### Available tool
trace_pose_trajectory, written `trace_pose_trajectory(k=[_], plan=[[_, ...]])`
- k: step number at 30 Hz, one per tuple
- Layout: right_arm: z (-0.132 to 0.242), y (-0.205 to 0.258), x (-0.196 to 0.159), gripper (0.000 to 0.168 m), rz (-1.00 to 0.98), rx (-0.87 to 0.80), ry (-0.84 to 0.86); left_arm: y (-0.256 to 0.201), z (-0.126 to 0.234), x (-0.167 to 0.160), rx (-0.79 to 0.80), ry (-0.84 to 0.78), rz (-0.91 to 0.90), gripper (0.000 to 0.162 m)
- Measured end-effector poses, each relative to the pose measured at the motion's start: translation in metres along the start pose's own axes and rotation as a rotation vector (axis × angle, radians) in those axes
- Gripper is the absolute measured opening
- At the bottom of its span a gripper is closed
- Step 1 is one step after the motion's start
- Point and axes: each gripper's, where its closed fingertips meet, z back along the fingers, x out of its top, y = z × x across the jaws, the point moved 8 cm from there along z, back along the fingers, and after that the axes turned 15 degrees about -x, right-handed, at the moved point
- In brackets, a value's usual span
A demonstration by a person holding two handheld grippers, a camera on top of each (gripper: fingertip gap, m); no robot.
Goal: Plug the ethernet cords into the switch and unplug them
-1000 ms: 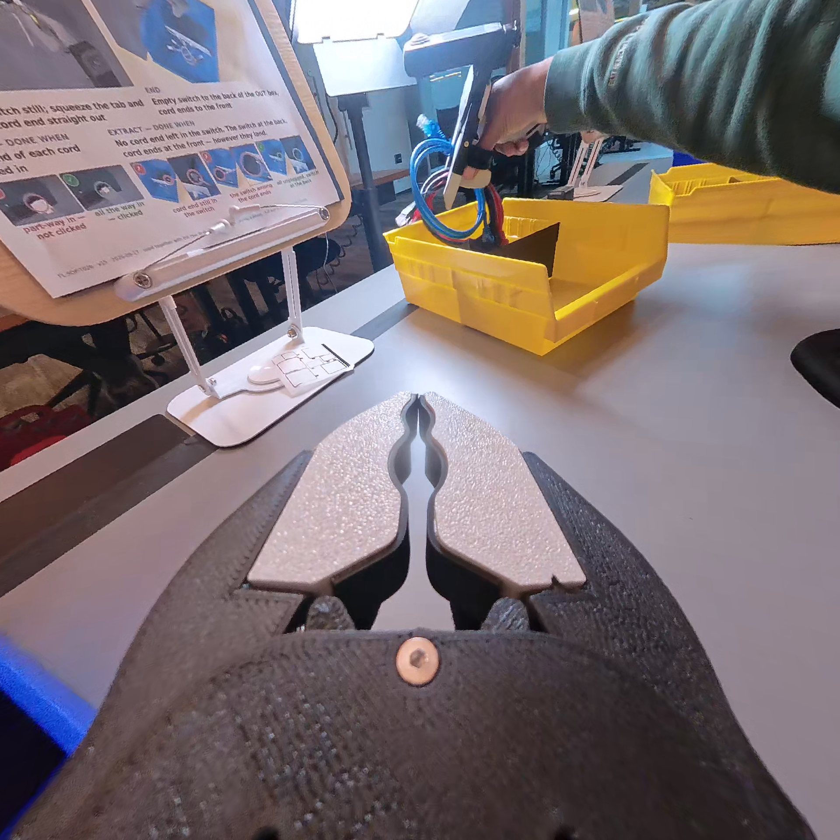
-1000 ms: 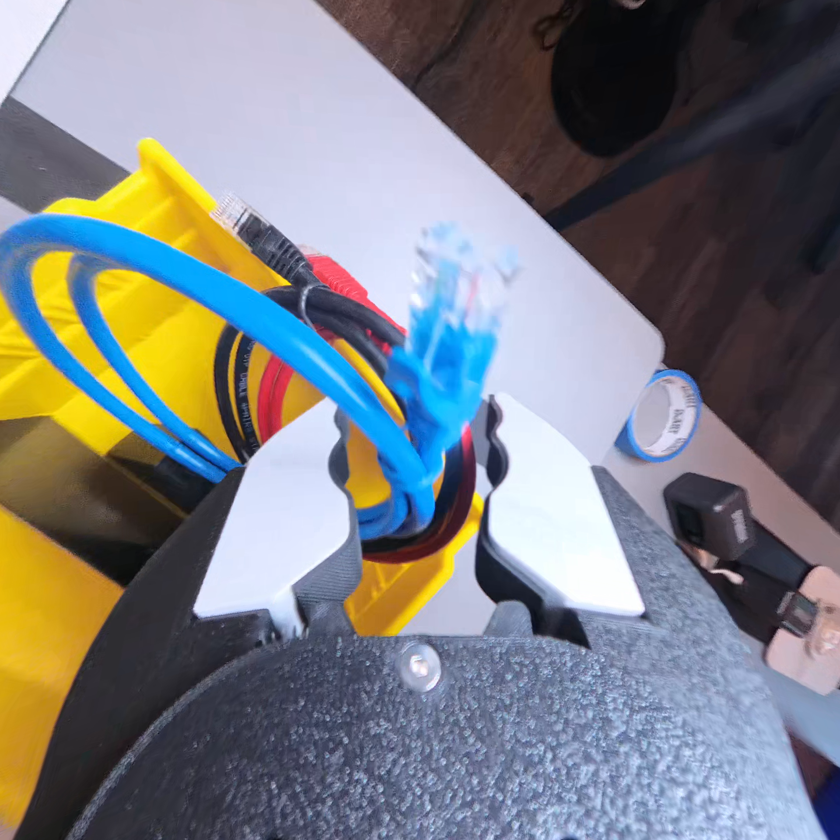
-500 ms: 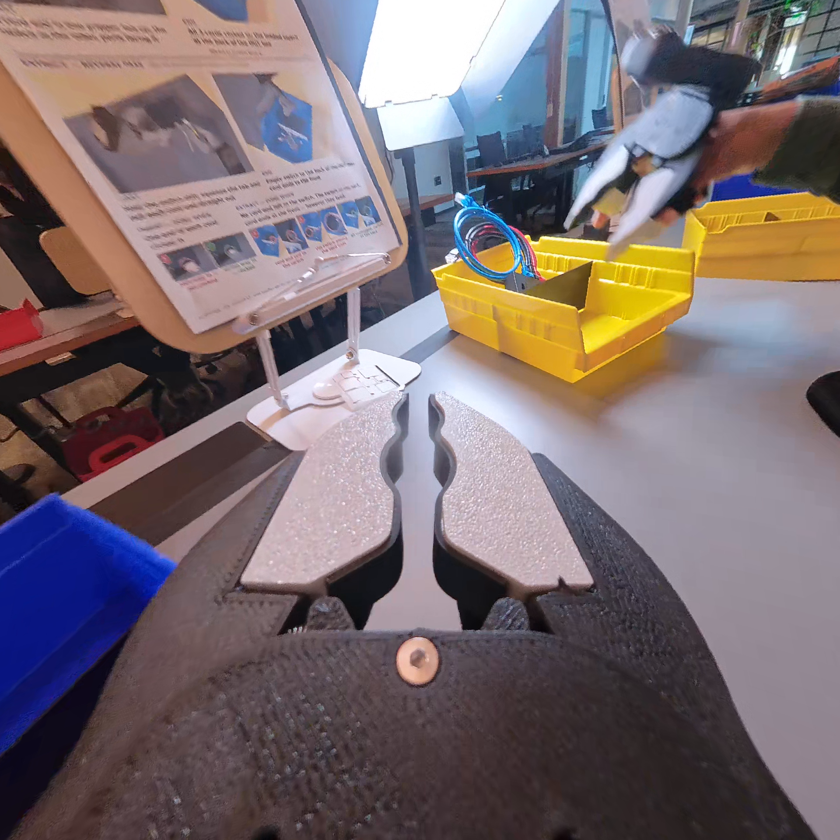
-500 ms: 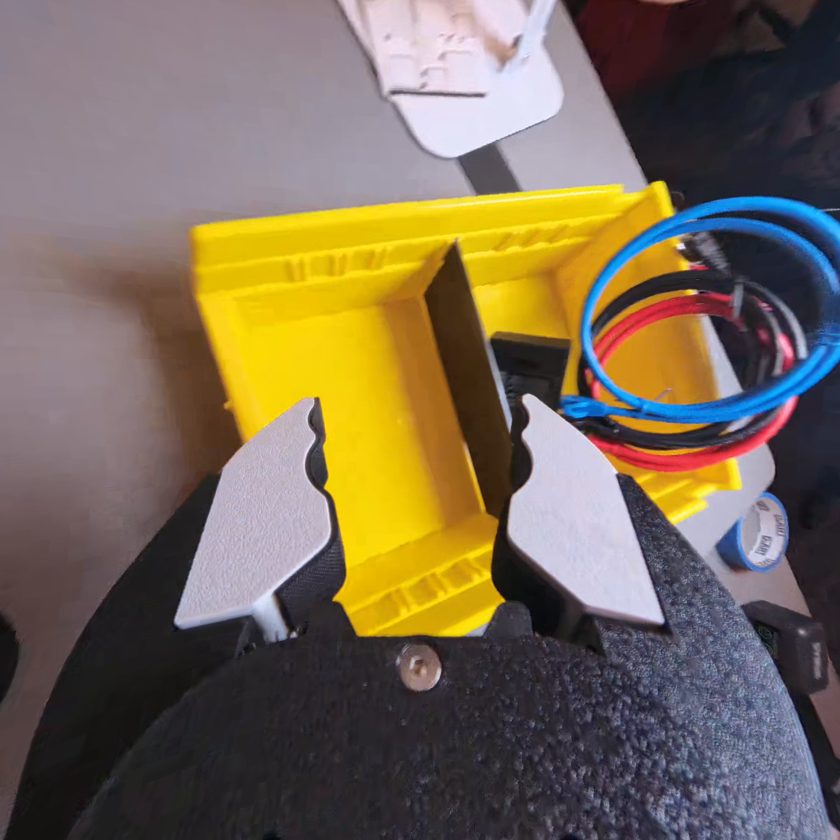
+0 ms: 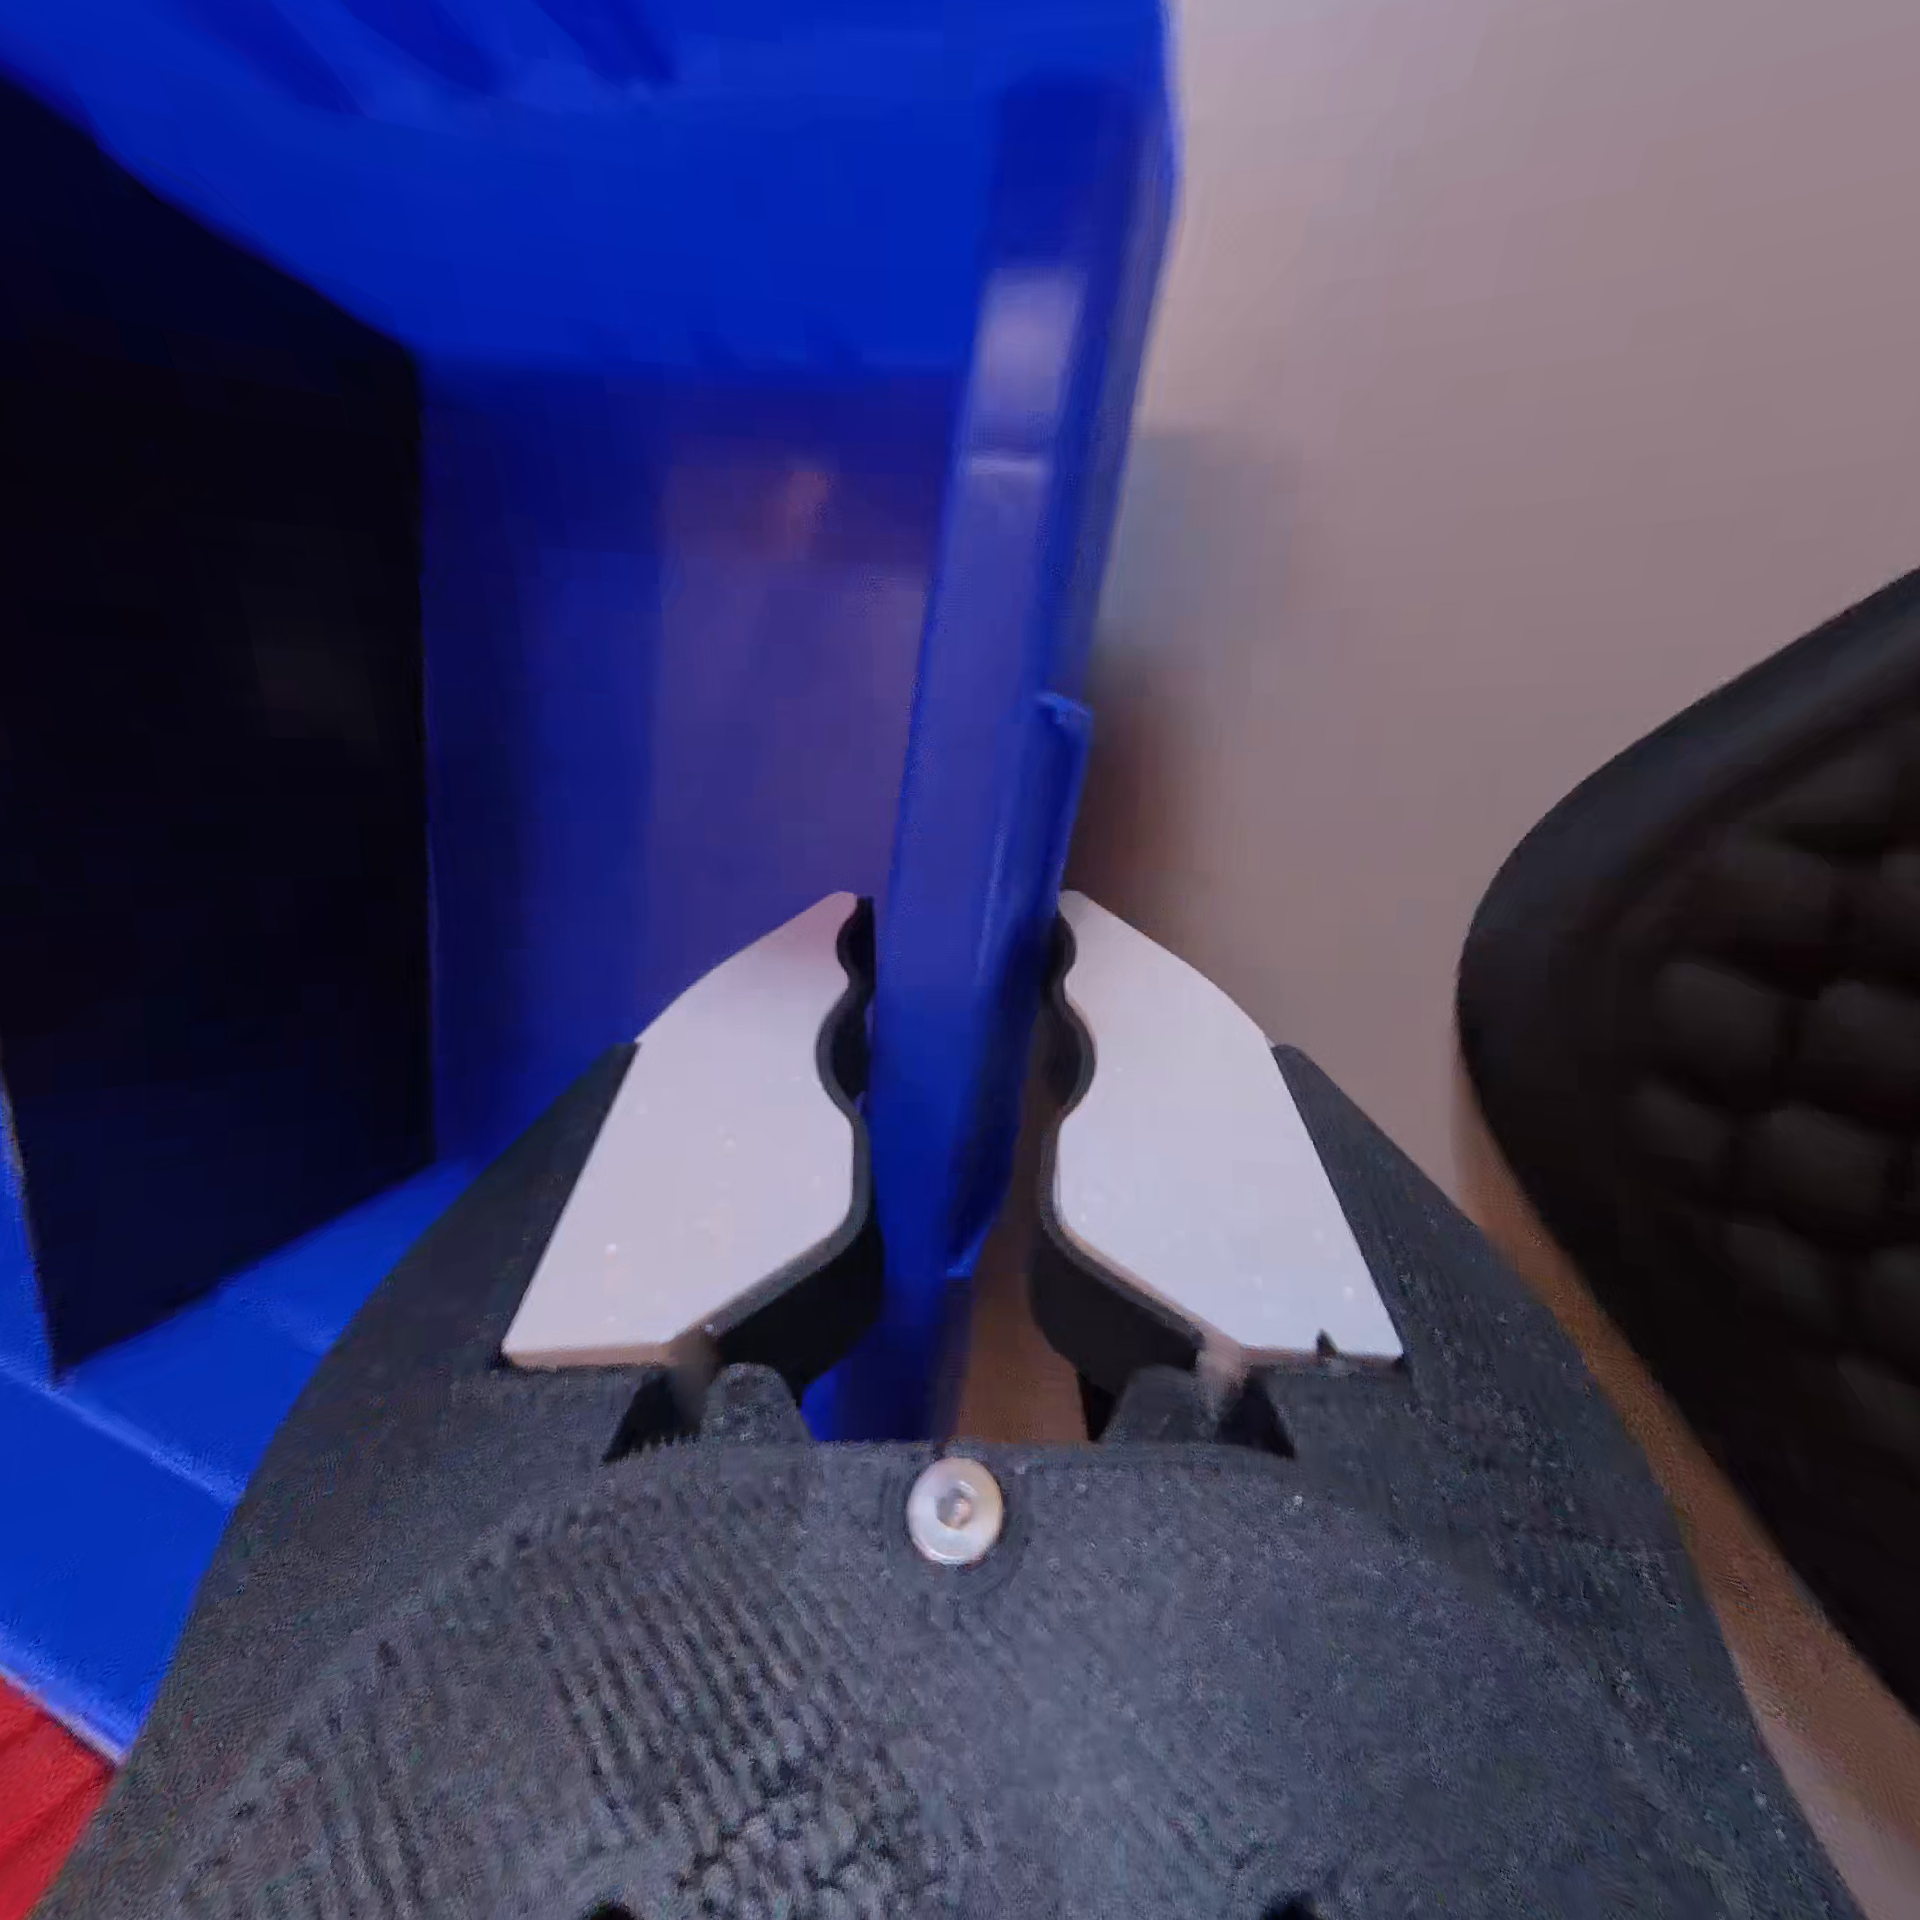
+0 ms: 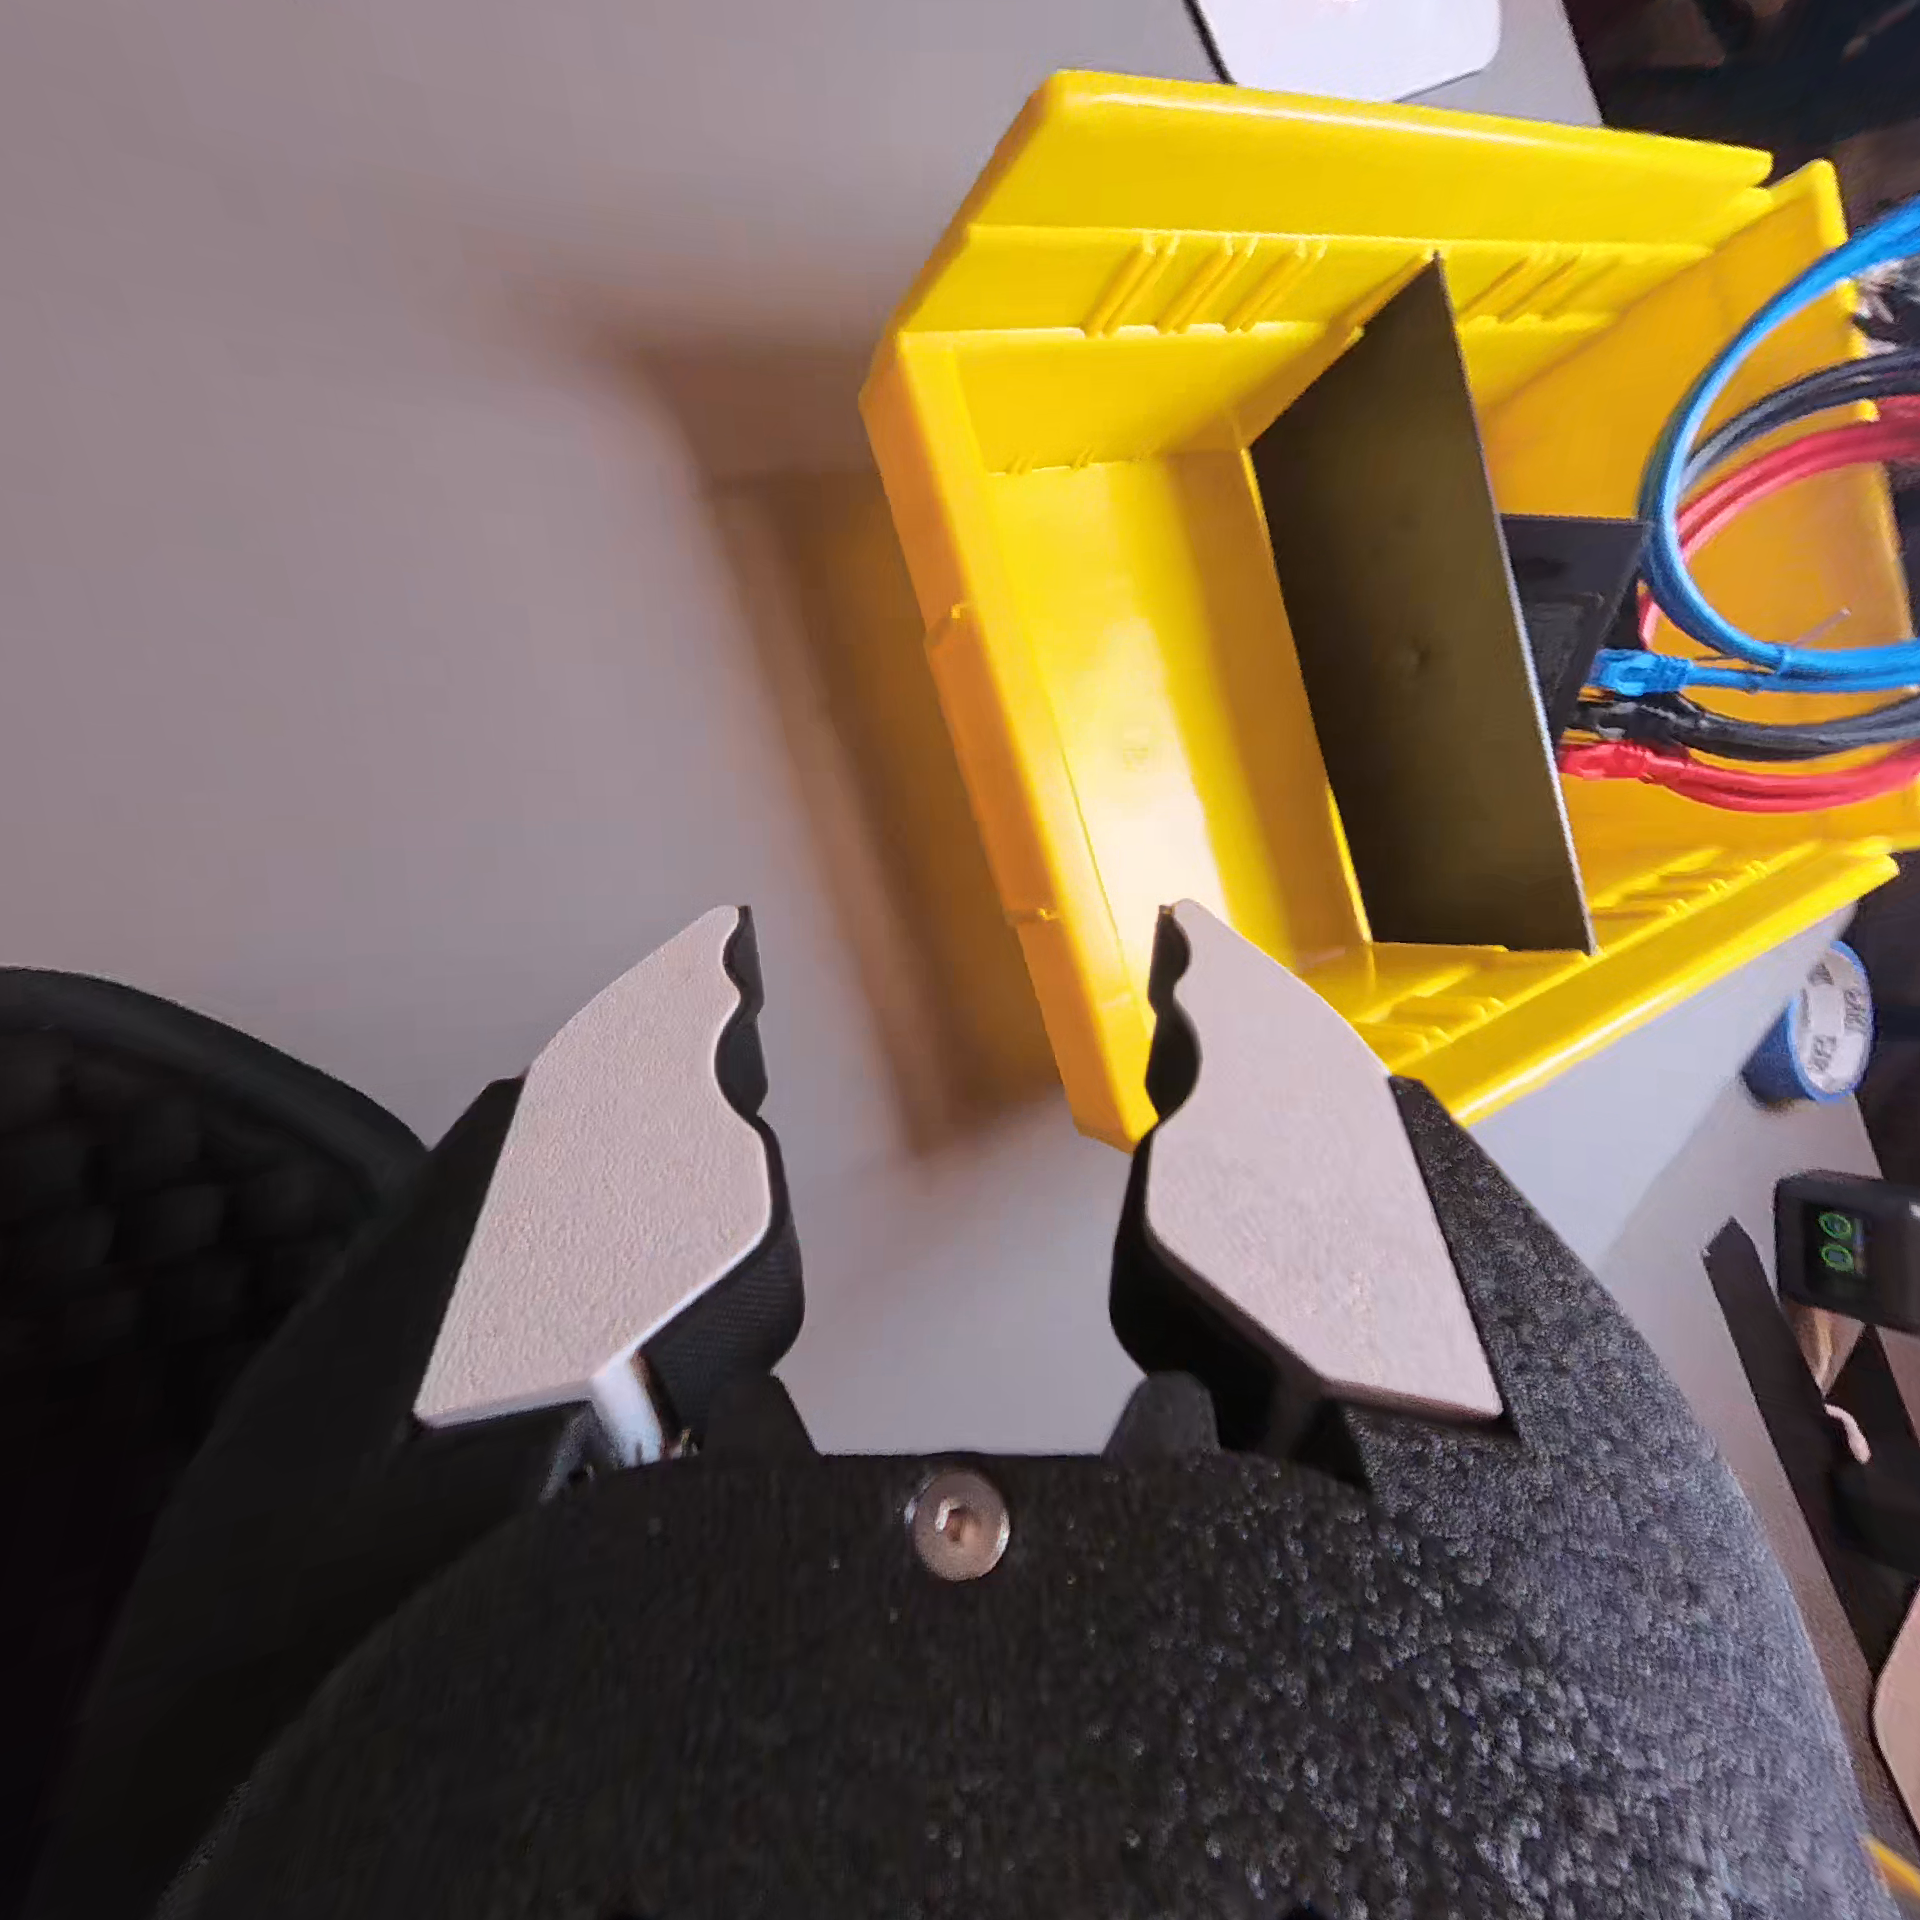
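Observation:
In the right wrist view, a black switch [image 6: 1558,582] sits in the back part of a yellow bin [image 6: 1091,260], behind a black divider [image 6: 1423,644]. A blue cord [image 6: 1704,665], a black cord [image 6: 1766,727] and a red cord [image 6: 1766,790] run into the switch and loop over the bin's far side. My right gripper [image 6: 954,914] is open and empty above the table, at the bin's near corner. My left gripper [image 5: 961,920] straddles the side wall of a blue bin [image 5: 987,727], with a finger pressed on each side.
A black textured mat [image 5: 1714,1039] lies on the grey table, right of the blue bin; it also shows in the right wrist view [image 6: 125,1143]. A dark divider [image 5: 208,727] stands inside the blue bin. A blue tape roll [image 6: 1829,1029] and a small black device [image 6: 1839,1247] sit beyond the table edge. The left gripper's tips are roughly 55 cm from the right gripper's. The black switch [image 6: 1558,582] is about 20 cm from my right fingertips.
My left gripper swung down and left from over the table onto the blue bin's wall. My right gripper let go of the cords, left the yellow bin and pulled back, staying open.

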Motion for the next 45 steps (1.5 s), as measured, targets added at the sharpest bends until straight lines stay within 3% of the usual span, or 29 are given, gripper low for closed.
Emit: trace_pose_trajectory(k=[1,9,14,15,16,17,18,23,27,31,34,35,38,41,45], plan=[[0.001,-0.003,-0.002,0.072,-0.023,-0.039,0.009,-0.006,-0.003,0.010,0.019,0.018,-0.021,0.029],[-0.004,-0.032,-0.037,0.075,-0.311,-0.297,0.118,-0.061,-0.029,0.093,-0.028,-0.025,-0.270,0.029],[-0.030,-0.039,-0.051,0.074,-0.606,-0.222,0.104,-0.061,-0.044,0.134,0.011,-0.075,-0.414,0.035],[-0.039,-0.038,-0.053,0.071,-0.653,-0.194,0.113,-0.059,-0.043,0.137,0.036,-0.092,-0.404,0.044],[-0.048,-0.038,-0.056,0.057,-0.678,-0.183,0.134,-0.058,-0.040,0.139,0.031,-0.121,-0.354,0.052],[-0.052,-0.042,-0.059,0.029,-0.716,-0.221,0.127,-0.062,-0.033,0.141,-0.002,-0.202,-0.308,0.052],[-0.054,-0.043,-0.061,0.019,-0.702,-0.228,0.108,-0.068,-0.022,0.143,-0.036,-0.310,-0.268,0.052],[-0.035,-0.008,-0.040,0.018,-0.575,-0.259,0.151,-0.131,0.019,0.149,-0.185,-0.698,-0.151,0.050],[-0.010,0.040,-0.020,0.019,-0.503,-0.222,0.110,-0.183,0.011,0.169,-0.193,-0.708,-0.184,0.049],[0.013,0.080,-0.009,0.016,-0.503,-0.195,0.045,-0.192,-0.010,0.195,-0.207,-0.760,0.001,0.059],[0.031,0.107,-0.003,0.012,-0.501,-0.180,-0.020,-0.196,-0.036,0.211,-0.289,-0.821,0.137,0.078],[0.037,0.117,0.000,0.011,-0.497,-0.175,-0.043,-0.200,-0.041,0.214,-0.304,-0.840,0.155,0.070],[0.054,0.143,0.002,0.012,-0.440,-0.240,-0.108,-0.201,-0.039,0.208,-0.148,-0.801,0.127,0.047],[0.068,0.166,0.005,0.013,-0.463,-0.296,-0.168,-0.202,-0.015,0.196,-0.045,-0.888,0.076,0.023],[0.086,0.171,0.014,0.011,-0.510,-0.338,-0.275,-0.217,0.022,0.188,0.066,-0.919,-0.026,0.019]])
